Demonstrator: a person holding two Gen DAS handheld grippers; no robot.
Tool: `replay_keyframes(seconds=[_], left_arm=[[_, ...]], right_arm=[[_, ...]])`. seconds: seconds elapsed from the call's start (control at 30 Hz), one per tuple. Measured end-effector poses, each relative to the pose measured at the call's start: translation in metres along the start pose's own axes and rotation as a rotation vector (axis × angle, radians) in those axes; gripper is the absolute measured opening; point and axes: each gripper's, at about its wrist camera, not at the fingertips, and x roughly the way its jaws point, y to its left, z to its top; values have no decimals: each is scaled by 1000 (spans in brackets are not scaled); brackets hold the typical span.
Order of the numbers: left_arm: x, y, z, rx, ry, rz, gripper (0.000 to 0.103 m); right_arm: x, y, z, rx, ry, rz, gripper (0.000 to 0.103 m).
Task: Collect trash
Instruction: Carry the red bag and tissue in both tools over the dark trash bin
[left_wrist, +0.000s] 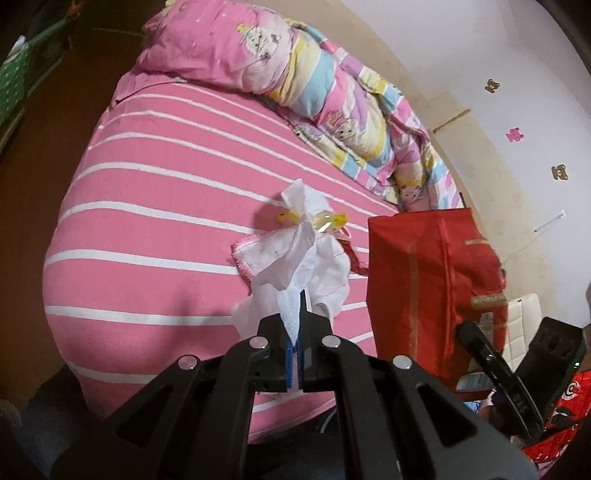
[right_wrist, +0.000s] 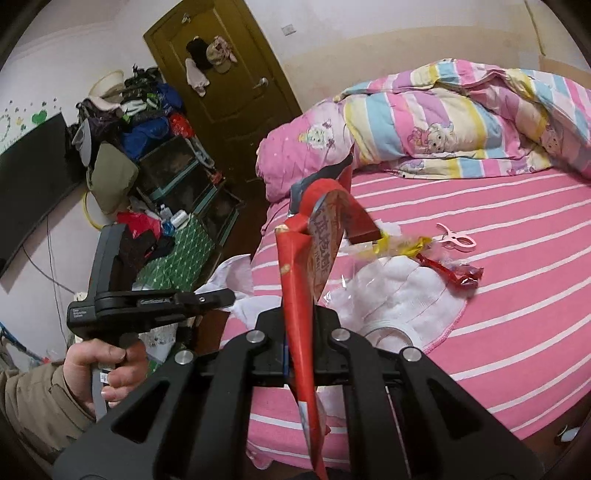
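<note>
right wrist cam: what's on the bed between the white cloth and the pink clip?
A red candy wrapper and a yellow-clear wrapper lie between the white cloth and the pink clip, seen in the right wrist view.

One crumpled white paper tissue (left_wrist: 291, 258), one large red fabric bag (left_wrist: 432, 291), one white cloth with pink stitched edging (right_wrist: 410, 299), one pink plastic clip (right_wrist: 456, 240), one small red candy wrapper (right_wrist: 452, 273), one roll of clear tape (right_wrist: 388, 336), two black tools (left_wrist: 294, 332) (right_wrist: 301, 321).

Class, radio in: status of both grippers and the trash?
Left gripper shut on white tissue. Right gripper shut on red wrapper. Candy wrappers remain on bed.
</note>
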Motion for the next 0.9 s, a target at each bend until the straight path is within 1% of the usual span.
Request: replay_keyframes(seconds=[0.13,0.23,0.47,0.67,0.9], left_arm=[[-12,-15,-5,15,-15,-17,1],[-23,-30,-12,30,-24,-43,1],[-32,-75,-34,110,-5,-98,1],[-20,-119,-66,190,48,-136,1],[15,-168,-115,297,156,-182,1]], right_arm=[[-14,3,-5,14,-16,-6,6],[-26,6,-9,16,-29,-17,6],[-72,5,-28,45,-74,-74,6],[-119,-16,-58,114,-116,-137,6],[-170,-53,-104,210,-153,-211,6]])
